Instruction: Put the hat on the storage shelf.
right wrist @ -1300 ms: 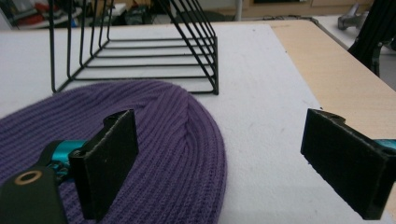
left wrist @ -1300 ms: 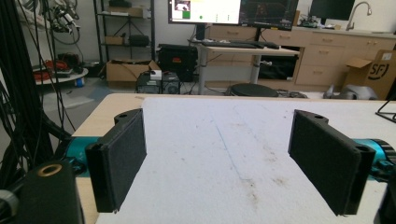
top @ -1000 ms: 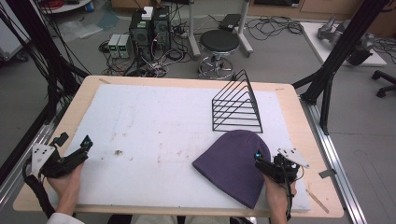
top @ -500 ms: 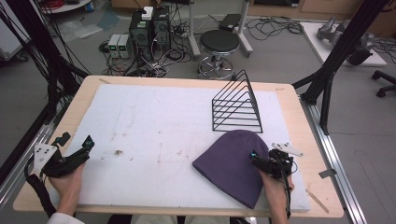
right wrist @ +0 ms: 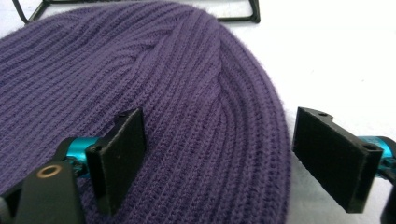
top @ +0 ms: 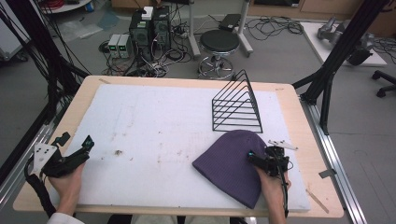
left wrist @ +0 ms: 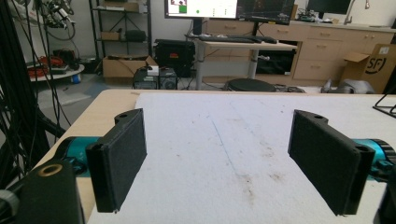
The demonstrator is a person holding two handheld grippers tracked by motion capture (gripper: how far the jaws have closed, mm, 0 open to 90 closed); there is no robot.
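1. The right claw is seen spread wide, nothing held; its left jaw is set over the purple knit beanie, its right jaw over the white mat beside the beanie's edge. In the high view the right claw is placed at the beanie's right margin, held by the right hand.
2. The left claw is likewise spread wide and empty, with bare mat between its jaws. In the high view it is held near the counter's front left corner by the left hand.
3. The beanie is laid flat on the front right part of the mat, just in front of the black wire rack, which stands upright on the mat.
4. The counter is of pale wood, covered by a white mat marked with brown specks and smudges.
5. Beyond the counter, a round black stool, computer units and loose cables are noted on a grey floor. Monitors and wooden cabinets are visible in the left gripper view.
6. Against the frame a second earlier, the right claw is found moved forward and leftward onto the beanie's edge. The left claw is found shifted slightly. Beanie and rack are unchanged in position.
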